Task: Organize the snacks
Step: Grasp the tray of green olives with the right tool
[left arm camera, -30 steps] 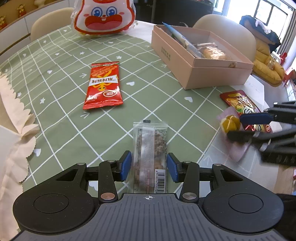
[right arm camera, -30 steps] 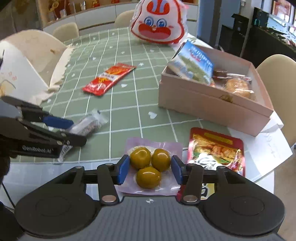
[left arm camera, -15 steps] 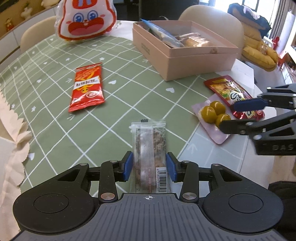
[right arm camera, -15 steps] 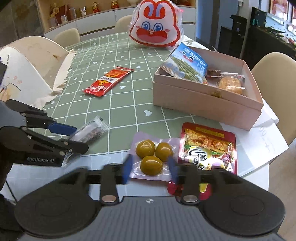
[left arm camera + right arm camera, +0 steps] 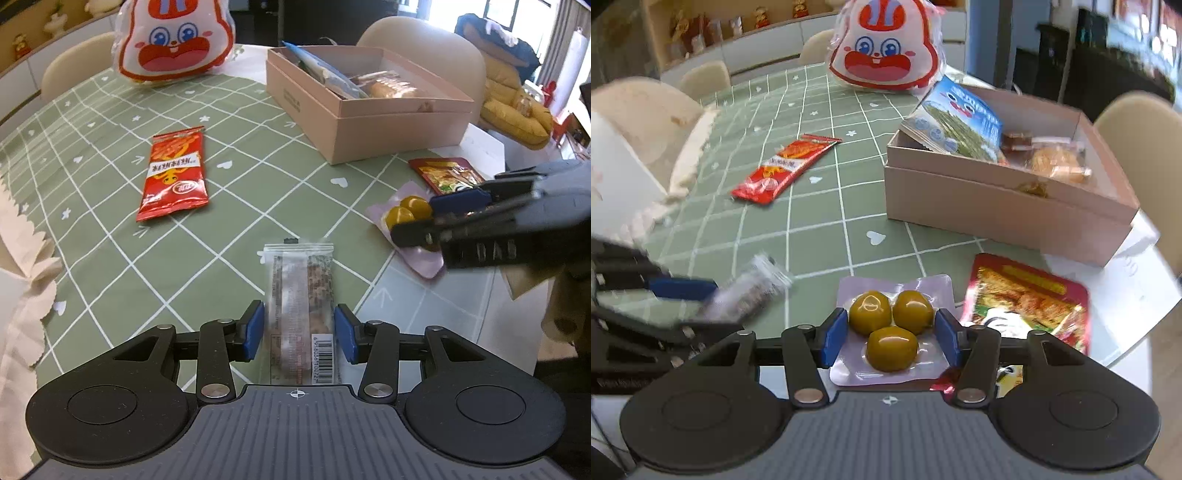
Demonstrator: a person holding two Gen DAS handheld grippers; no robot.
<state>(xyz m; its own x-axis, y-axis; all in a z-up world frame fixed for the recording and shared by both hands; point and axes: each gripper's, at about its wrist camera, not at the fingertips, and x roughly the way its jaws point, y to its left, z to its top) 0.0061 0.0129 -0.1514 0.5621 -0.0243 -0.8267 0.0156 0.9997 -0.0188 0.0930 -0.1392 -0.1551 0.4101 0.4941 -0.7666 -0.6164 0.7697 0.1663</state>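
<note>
A clear-wrapped snack bar sits between the blue pads of my left gripper, which press its wrapper edges while the jaws ease open. From the right wrist view the bar looks blurred and tilted in that gripper. A pale pouch of three green plums lies at the table's near edge. My right gripper straddles it with jaws opening, pads just clear of the plums. In the left wrist view that gripper hangs over the pouch. The pink box holds several snacks.
A long red packet lies on the green checked cloth. A red printed pouch lies partly under the plum pouch. A bunny-face bag stands at the far edge. Chairs ring the table; crumpled paper lies on the left.
My right gripper drew back, then came down over the plum pouch with its jaws wider. The left gripper kept the bar between its pads while the background shifted a little.
</note>
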